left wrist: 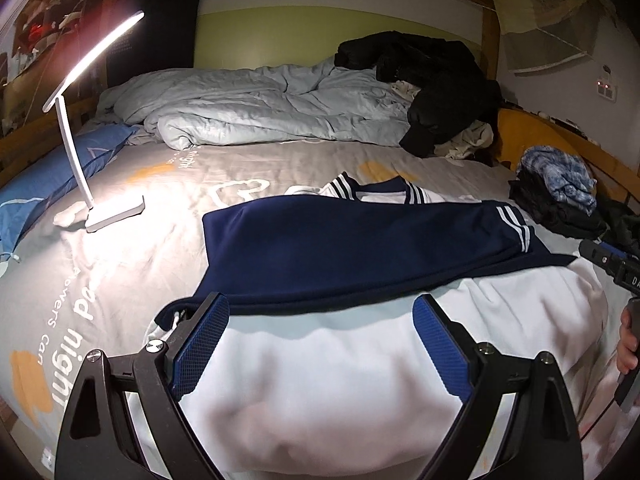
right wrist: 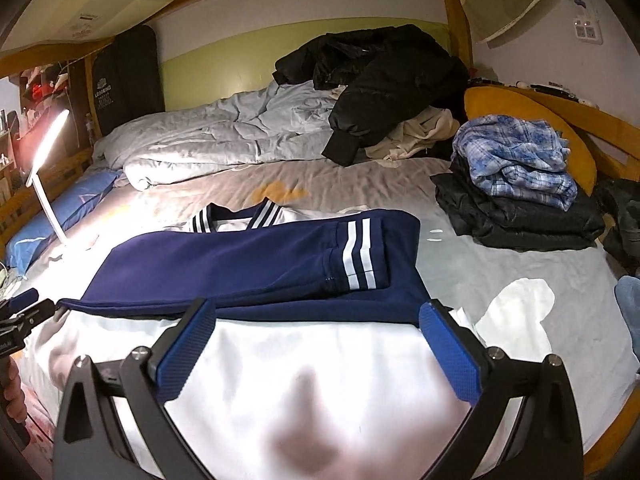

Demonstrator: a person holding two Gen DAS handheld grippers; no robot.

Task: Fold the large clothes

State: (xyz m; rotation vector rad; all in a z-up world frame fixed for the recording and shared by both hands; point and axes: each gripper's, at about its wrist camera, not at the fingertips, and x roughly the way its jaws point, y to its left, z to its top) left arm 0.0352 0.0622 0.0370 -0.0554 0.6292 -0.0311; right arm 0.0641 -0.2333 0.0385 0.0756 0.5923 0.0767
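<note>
Blue and white, the jacket (left wrist: 360,248) lies flat on the bed (left wrist: 280,160) with its sleeves tucked over, and both grippers' fingers (left wrist: 202,344) (right wrist: 450,350) stand wide apart above its white hem, ready to fold.

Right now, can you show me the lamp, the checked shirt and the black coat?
desk lamp (left wrist: 114,214): left wrist view, on its flat base.
blue plaid shirt (right wrist: 516,160): right wrist view, crumpled middle.
black puffer jacket (right wrist: 384,92): right wrist view, on its body.

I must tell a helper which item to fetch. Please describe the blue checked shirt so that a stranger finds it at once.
Look at the bed, at its right edge beside the orange cushion. A stack of folded dark clothes lies there, and the blue checked shirt is crumpled on top, the only patterned garment.
</note>
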